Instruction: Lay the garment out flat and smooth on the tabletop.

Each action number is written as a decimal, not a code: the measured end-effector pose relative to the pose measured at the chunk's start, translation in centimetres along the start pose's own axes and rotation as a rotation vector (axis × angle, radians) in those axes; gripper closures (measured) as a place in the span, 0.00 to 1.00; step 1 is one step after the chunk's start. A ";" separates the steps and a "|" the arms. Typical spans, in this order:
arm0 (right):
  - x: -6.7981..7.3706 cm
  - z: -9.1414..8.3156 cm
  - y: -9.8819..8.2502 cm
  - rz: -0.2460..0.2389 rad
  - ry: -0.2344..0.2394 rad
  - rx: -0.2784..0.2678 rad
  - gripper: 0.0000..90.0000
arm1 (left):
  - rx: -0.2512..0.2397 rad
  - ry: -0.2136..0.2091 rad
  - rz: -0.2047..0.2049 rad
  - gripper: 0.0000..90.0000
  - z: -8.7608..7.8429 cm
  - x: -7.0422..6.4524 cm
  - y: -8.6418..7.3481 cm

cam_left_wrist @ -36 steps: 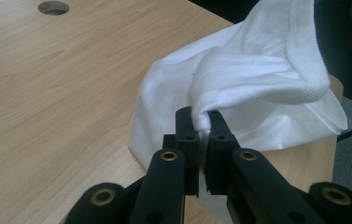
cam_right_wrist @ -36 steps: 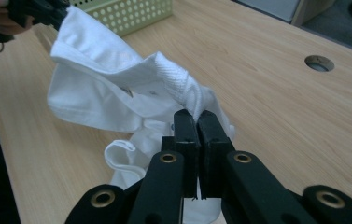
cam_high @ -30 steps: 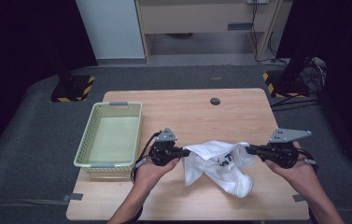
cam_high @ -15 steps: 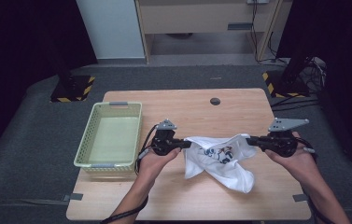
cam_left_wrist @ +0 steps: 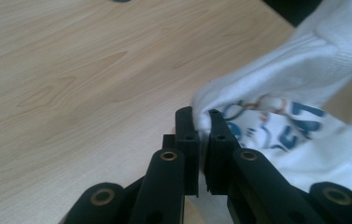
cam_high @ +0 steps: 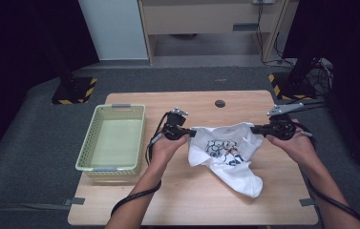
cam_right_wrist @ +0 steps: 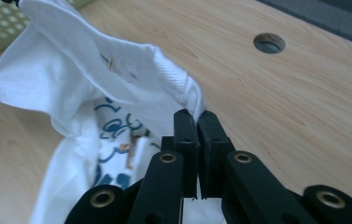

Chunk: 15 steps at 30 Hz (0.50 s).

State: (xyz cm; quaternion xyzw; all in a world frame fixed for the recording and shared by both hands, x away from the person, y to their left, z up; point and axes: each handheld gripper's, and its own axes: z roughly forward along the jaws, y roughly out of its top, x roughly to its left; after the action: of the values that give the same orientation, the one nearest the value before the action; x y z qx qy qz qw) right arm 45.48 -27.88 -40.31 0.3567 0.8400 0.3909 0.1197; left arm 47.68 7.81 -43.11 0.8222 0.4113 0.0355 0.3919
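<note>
A small white T-shirt [cam_high: 225,152] with a blue and orange print hangs stretched between my two grippers over the wooden table [cam_high: 201,102]; its lower end trails on the tabletop toward the front. My left gripper [cam_high: 193,133] is shut on the shirt's left edge, and in the left gripper view the white cloth [cam_left_wrist: 276,93] is pinched between the black jaws [cam_left_wrist: 201,119]. My right gripper [cam_high: 254,129] is shut on the opposite edge; the right gripper view shows the ribbed hem [cam_right_wrist: 178,84] clamped at the jaw tips [cam_right_wrist: 196,116].
A pale green plastic basket [cam_high: 113,138] stands empty at the table's left side. A round cable hole [cam_high: 220,103] lies near the far edge. Bare wood surrounds the shirt. Cables trail from both grippers past the forearms.
Both hands have moved away from me toward the far side of the table, carrying the shirt and pulling it wider between them. Both grips stay closed.
</note>
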 end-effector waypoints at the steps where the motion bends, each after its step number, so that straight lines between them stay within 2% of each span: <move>1: -0.4 0.6 0.1 0.005 -0.003 0.010 0.98 | 0.009 0.006 -0.011 0.96 0.6 0.3 0.1; 5: -1.5 3.1 0.4 0.023 -0.017 0.047 0.98 | 0.028 0.037 -0.046 0.96 2.5 1.6 0.5; 8: -2.1 4.6 0.5 0.031 -0.029 0.065 0.98 | 0.049 0.060 -0.053 0.96 3.5 2.3 0.5; 15: -3.6 6.9 0.3 0.069 -0.048 0.075 0.97 | 0.069 0.097 -0.080 0.95 4.8 3.7 0.3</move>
State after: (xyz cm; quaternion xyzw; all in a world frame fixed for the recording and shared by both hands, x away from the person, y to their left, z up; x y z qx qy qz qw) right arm 51.52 -26.34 -44.98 0.3990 0.8382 0.3543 0.1126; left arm 52.13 7.35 -47.24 0.8155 0.4632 0.0455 0.3439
